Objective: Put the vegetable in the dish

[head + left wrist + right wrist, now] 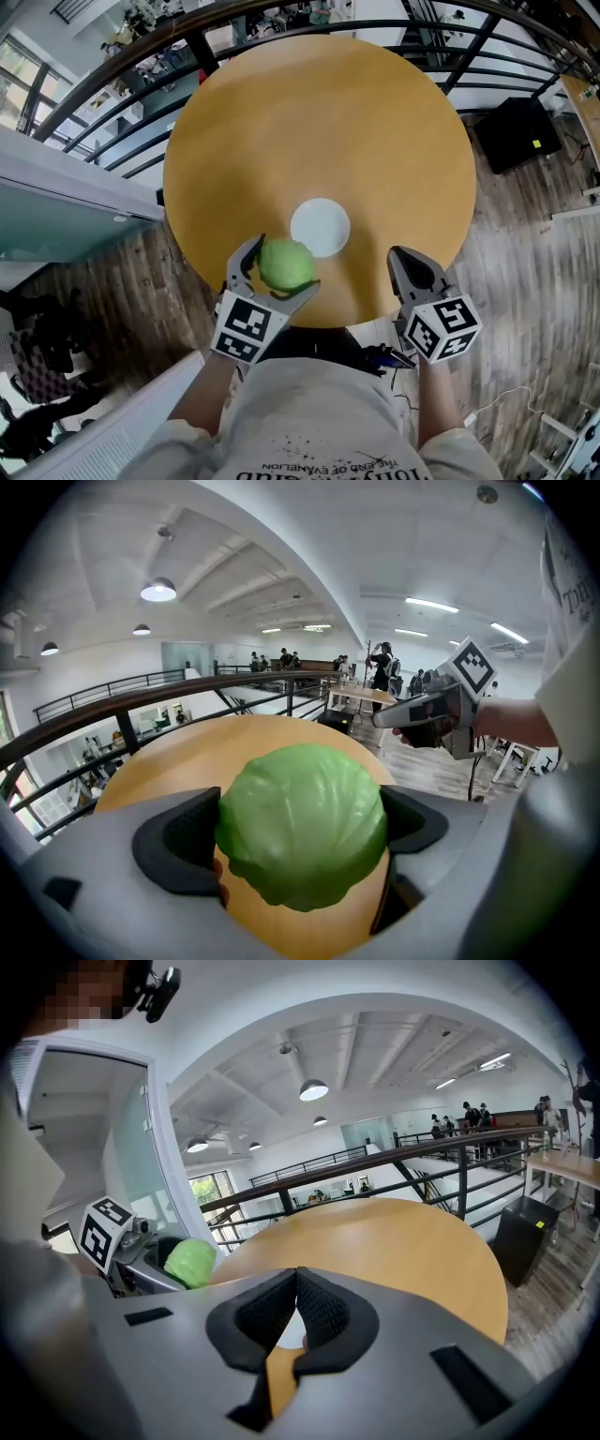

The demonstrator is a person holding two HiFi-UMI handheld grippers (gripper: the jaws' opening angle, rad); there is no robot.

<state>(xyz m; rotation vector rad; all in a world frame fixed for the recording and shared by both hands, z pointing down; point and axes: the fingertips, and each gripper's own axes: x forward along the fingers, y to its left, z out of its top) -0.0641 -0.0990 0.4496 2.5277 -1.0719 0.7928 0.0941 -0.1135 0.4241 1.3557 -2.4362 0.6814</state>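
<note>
A green cabbage [285, 264] is clamped between the jaws of my left gripper [278, 268], held above the near edge of the round wooden table [319, 122]. In the left gripper view the cabbage [302, 822] fills the space between the dark pads. A small white dish [320, 227] lies flat on the table just beyond and right of the cabbage. My right gripper [409, 263] hovers at the table's near right edge, its jaws closed together with nothing between them [296, 1309]. From the right gripper view the cabbage [191, 1262] shows at the left.
A dark metal railing [112, 84] curves round the far side of the table. A black box [518, 133] stands on the wooden floor at right. A white ledge [66, 178] runs along the left. People stand far off in the background.
</note>
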